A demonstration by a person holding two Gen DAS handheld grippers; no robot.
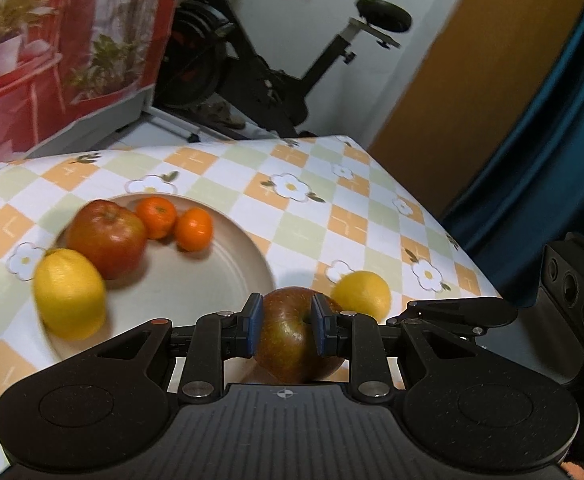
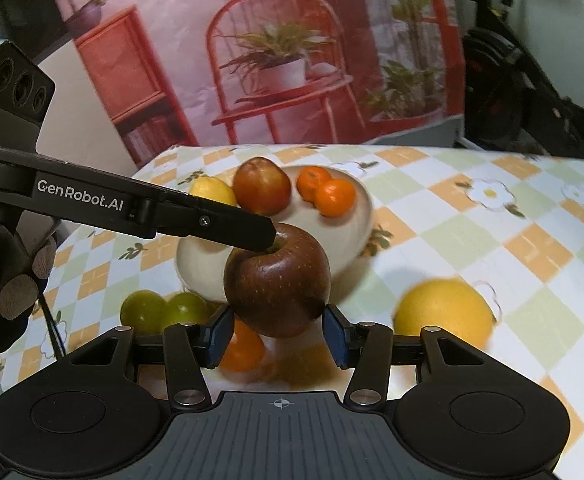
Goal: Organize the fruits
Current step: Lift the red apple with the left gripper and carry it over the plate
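Left gripper (image 1: 284,320): clamped on dark apple (image 1: 295,336), beside plate (image 1: 212,280)
Right gripper (image 2: 278,336): jaws apart, empty
Table (image 1: 331,208): checked floral cloth
Room: exercise bike (image 1: 276,68), red backdrop (image 2: 272,60)

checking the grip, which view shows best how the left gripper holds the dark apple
The left wrist view: both blue pads clamp the dark apple inside the left gripper. The right wrist view shows that gripper only from the side, its fingertip at the apple's top, the pad contact hidden.
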